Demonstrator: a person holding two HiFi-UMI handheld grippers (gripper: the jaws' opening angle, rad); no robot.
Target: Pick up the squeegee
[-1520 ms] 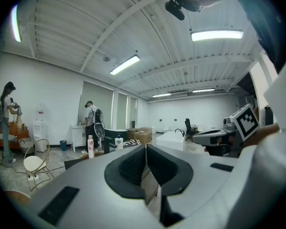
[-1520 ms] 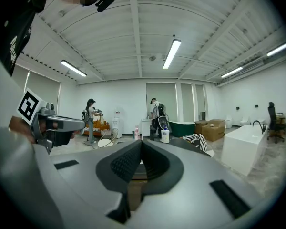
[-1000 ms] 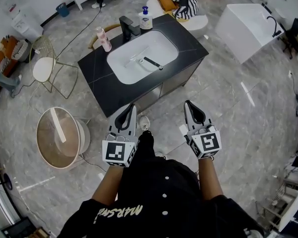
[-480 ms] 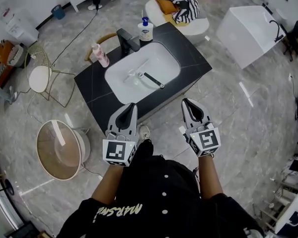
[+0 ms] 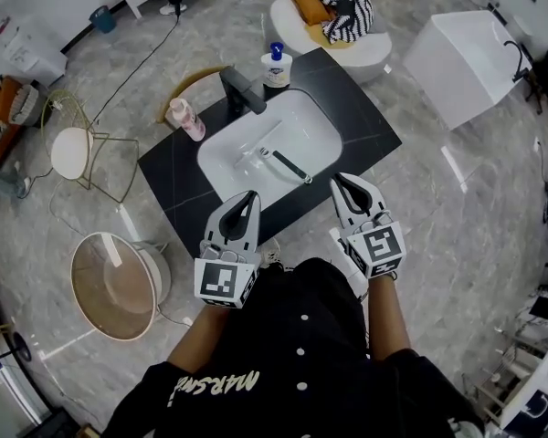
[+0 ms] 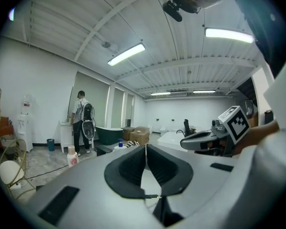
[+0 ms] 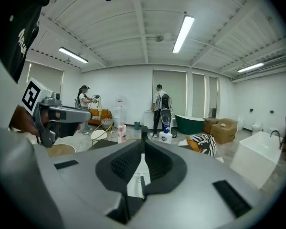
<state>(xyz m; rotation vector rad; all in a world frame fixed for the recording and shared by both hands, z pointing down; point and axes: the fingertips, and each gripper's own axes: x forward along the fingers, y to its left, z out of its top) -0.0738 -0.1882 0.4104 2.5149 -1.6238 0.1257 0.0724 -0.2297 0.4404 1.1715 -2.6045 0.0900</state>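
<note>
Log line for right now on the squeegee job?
left gripper: shut, empty | right gripper: shut, empty | squeegee: lying in sink, untouched

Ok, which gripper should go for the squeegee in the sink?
Right, probably. The squeegee lies in the sink with its black handle pointing toward the right gripper; the left gripper sits farther off.

Black shirt (image 5: 256, 331), white buttons (image 5: 299, 351), white lettering (image 5: 217, 387)

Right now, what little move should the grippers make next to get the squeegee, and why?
Probably reach the right gripper forward over the sink and open its jaws. The squeegee lies in the white basin just ahead of that gripper, which is shut, empty and not yet over the basin.
</note>
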